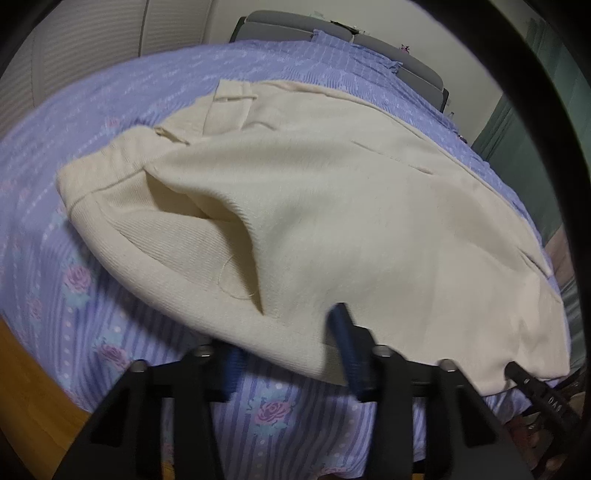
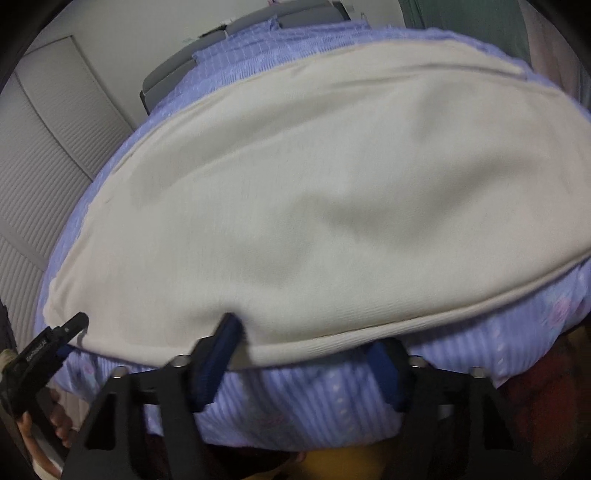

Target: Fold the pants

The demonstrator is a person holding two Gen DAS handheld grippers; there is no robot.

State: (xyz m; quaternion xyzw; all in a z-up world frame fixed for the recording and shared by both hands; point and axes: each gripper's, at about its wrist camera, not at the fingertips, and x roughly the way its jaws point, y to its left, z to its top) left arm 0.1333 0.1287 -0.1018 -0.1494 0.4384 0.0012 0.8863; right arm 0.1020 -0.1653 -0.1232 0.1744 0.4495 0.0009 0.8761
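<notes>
Cream pants lie spread on a bed with a purple floral cover. The waistband and a pocket are at the far left in the left wrist view. My left gripper is open at the pants' near hem; one blue pad lies on top of the cloth, the other under its edge. In the right wrist view the pants fill the frame. My right gripper is open at the near edge, left pad on the cloth, right pad below it. The left gripper's tip shows at the left.
A grey headboard stands at the far end of the bed. White louvred closet doors are at the left, a green curtain at the right. Wooden floor shows below the bed's near left edge.
</notes>
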